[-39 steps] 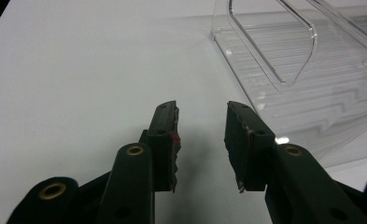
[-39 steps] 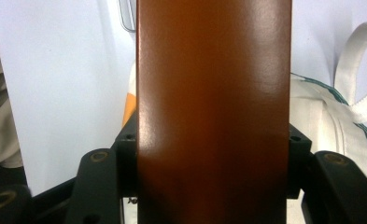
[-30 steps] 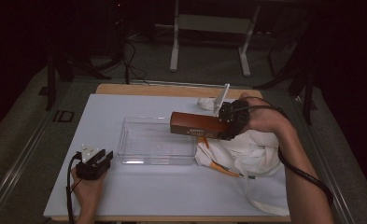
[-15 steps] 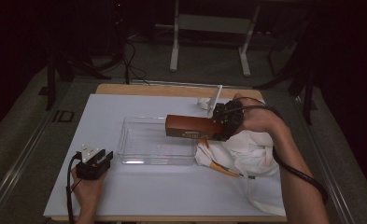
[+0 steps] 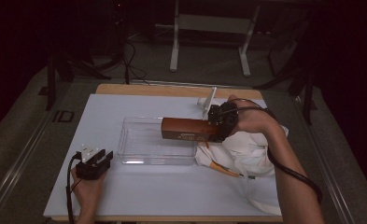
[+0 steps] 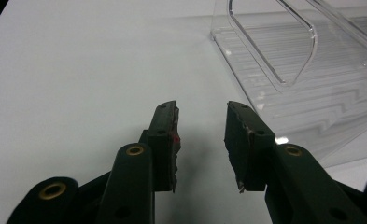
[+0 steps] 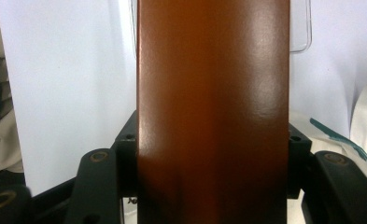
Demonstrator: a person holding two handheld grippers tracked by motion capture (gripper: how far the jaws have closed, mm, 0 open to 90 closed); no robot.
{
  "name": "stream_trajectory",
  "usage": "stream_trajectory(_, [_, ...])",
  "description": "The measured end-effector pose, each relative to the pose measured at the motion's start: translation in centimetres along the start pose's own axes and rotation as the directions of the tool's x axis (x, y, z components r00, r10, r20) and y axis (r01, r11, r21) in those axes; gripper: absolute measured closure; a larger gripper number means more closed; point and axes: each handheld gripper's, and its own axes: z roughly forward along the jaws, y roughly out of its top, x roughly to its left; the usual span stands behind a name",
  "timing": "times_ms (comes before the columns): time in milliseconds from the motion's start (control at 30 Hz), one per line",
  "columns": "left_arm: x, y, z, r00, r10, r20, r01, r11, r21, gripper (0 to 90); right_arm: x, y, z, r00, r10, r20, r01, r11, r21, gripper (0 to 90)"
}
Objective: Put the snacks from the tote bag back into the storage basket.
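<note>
A long brown box [image 5: 186,129] hangs level over the right end of a clear plastic tray [image 5: 127,140] in the middle of the white table. My right gripper [image 5: 215,127] is shut on the box's right end. In the right gripper view the box [image 7: 214,107] stands between my black fingers [image 7: 124,156], which press on both its sides. At the table's front left, my left gripper [image 5: 102,157] rests in a hand. Its jaws [image 6: 201,116] stand open with nothing between them, and the tray's corner [image 6: 312,88] lies just ahead to the right.
A crumpled white cloth bag [image 5: 253,151] with an orange strip [image 5: 223,169] lies right of the tray, under my right forearm. A small white object [image 5: 208,100] stands at the table's far edge. A cable [image 5: 293,172] trails from the right gripper.
The right gripper has carried the brown box a little to the left, farther over the tray. The left gripper has stayed where it was.
</note>
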Motion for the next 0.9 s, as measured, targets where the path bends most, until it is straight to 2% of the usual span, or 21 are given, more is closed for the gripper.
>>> stream_trajectory(900, [0.0,0.0,0.0,1.0,-0.004,0.0,0.004,1.0,0.001,64.6,0.0,2.3,1.3,0.9992,-0.03,-0.025,0.03,0.999,0.013,43.4])
